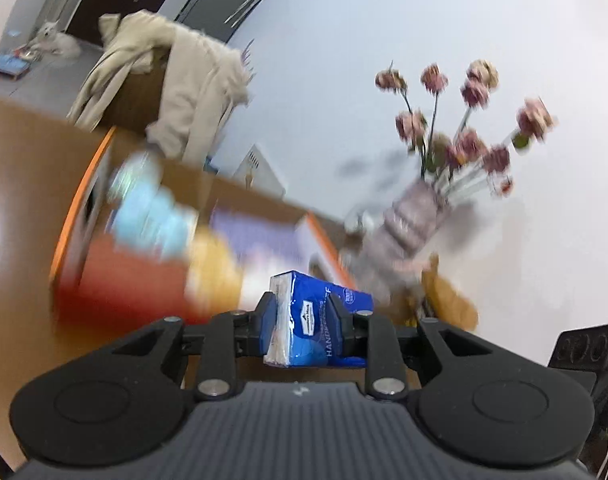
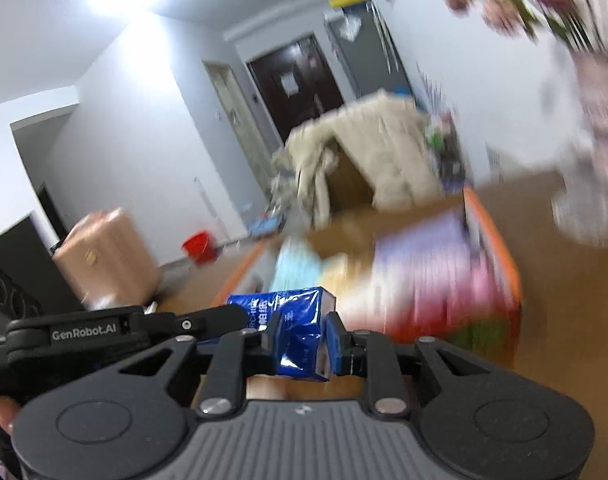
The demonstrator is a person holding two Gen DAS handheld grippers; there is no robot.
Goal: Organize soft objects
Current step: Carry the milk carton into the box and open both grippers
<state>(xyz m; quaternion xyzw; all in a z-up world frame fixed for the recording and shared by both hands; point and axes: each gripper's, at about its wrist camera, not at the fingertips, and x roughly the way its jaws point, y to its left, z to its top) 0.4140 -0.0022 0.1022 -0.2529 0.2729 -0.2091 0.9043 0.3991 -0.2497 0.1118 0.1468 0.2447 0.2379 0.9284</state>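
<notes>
My left gripper (image 1: 301,312) is shut on a blue tissue pack (image 1: 320,316), held above the brown table. My right gripper (image 2: 301,330) is shut on the same blue tissue pack (image 2: 293,320), and the left gripper's body (image 2: 103,330) shows beside it at the left. Ahead lies an orange-rimmed tray (image 1: 81,196) holding blurred soft packs: a light blue one (image 1: 151,208), a red one (image 1: 119,280) and a purple one (image 1: 255,236). The tray also shows in the right wrist view (image 2: 500,240).
A vase of pink flowers (image 1: 416,216) stands on the table right of the tray. A chair draped with a beige coat (image 1: 183,80) stands behind the table. A red bucket (image 2: 199,246) and a cardboard box (image 2: 107,256) sit on the floor.
</notes>
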